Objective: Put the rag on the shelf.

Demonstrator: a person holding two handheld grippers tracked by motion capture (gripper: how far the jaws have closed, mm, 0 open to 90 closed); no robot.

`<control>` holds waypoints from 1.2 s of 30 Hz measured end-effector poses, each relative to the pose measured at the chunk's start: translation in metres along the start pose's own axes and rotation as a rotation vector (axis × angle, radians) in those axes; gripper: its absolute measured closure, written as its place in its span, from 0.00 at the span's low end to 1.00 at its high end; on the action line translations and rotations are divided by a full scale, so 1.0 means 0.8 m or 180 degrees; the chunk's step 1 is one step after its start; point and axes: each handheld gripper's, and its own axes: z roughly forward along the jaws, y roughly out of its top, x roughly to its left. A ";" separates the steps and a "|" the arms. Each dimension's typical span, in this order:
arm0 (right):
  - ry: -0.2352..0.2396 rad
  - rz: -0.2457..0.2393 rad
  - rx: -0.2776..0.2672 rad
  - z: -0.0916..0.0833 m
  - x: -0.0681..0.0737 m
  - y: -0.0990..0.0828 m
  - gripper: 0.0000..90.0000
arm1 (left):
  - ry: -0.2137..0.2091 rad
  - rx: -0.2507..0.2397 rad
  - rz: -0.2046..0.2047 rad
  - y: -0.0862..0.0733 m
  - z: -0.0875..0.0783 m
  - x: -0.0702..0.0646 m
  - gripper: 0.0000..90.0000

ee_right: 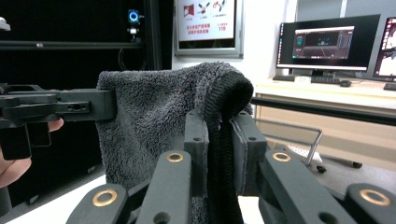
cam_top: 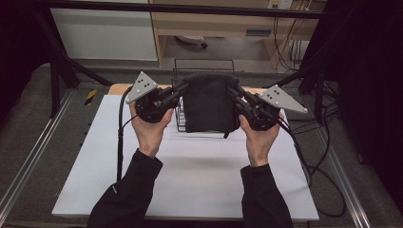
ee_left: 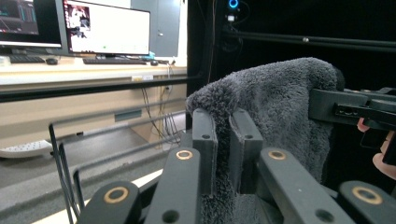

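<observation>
Both tongs (cam_top: 183, 90) (cam_top: 234, 91) pinch towel (cam_top: 209, 107) between them.

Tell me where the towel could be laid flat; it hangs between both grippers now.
The white board is bare in front, between the forearms and toward its near edge, and along its left side. The far middle is crowded: the wire rack stands there, behind the towel.

The towel (cam_top: 209, 107) between my claws is dark grey cloth, fluffy and matt, with a ribbed knit hem. My left claw (ee_left: 224, 149) is matt black plastic with brass-ringed pivots. The bench (cam_top: 199, 175) is smooth, matt white; the rack (cam_top: 179, 118) is thin black wire.
</observation>
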 end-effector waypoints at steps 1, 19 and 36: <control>-0.0003 -0.0005 -0.0023 0.002 -0.001 0.002 0.88 | 0.0004 -0.0013 -0.0008 0.003 0.001 0.001 0.91; -0.0034 -0.0072 -0.0232 0.036 -0.006 0.047 0.88 | 0.0085 -0.0263 -0.0054 0.046 0.012 0.019 0.91; -0.0058 -0.0121 -0.0380 0.056 -0.018 0.084 0.88 | 0.0160 -0.0348 0.0069 0.089 0.029 0.030 0.91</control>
